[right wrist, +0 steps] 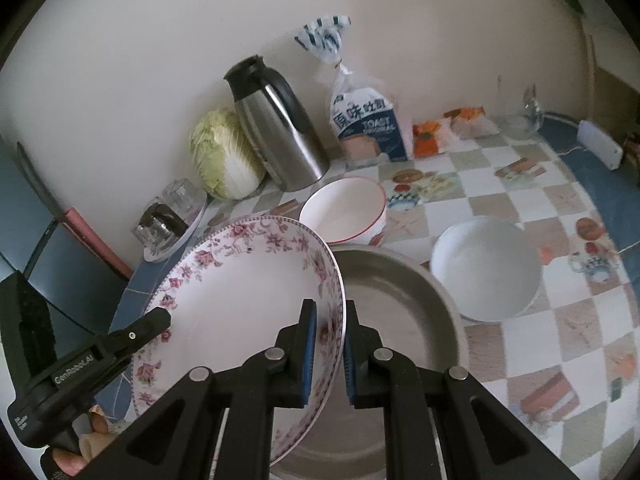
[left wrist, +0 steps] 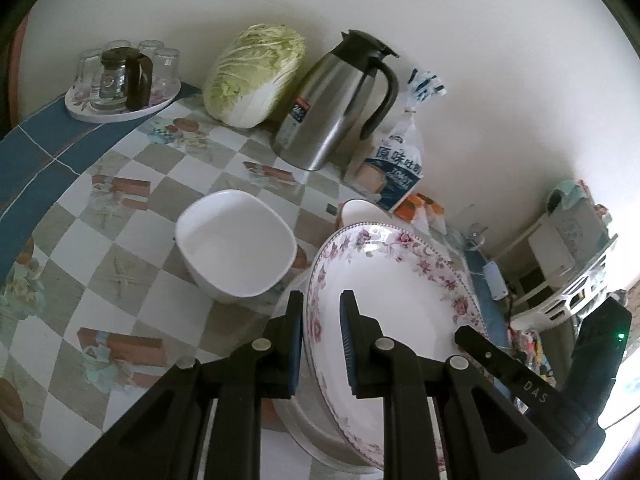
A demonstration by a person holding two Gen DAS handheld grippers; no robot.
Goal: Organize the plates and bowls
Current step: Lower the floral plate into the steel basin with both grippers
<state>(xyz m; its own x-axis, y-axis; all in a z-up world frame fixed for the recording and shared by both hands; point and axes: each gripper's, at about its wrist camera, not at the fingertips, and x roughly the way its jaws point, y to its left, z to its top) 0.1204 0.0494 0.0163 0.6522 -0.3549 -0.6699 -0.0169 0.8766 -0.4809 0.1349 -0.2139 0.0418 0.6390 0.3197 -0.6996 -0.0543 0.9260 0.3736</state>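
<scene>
A floral-rimmed white plate [left wrist: 400,296] [right wrist: 240,300] is held tilted above a steel plate [right wrist: 396,316] on the checkered table. My left gripper [left wrist: 321,344] is shut on the floral plate's rim on one side. My right gripper [right wrist: 330,354] is shut on the opposite rim. Each gripper shows in the other's view, the right gripper [left wrist: 520,380] and the left gripper [right wrist: 100,348]. A square white bowl [left wrist: 236,244] [right wrist: 486,268] sits on the table beside the plates. A red-rimmed white bowl [right wrist: 344,208] [left wrist: 358,210] stands behind them.
Against the wall stand a cabbage [left wrist: 256,76], a steel thermos jug [left wrist: 340,104] and a bread bag [left wrist: 396,168]. A tray of glasses [left wrist: 120,80] sits at the table's far left. A glass bowl [right wrist: 520,120] and a white charger [right wrist: 600,148] lie at the far right.
</scene>
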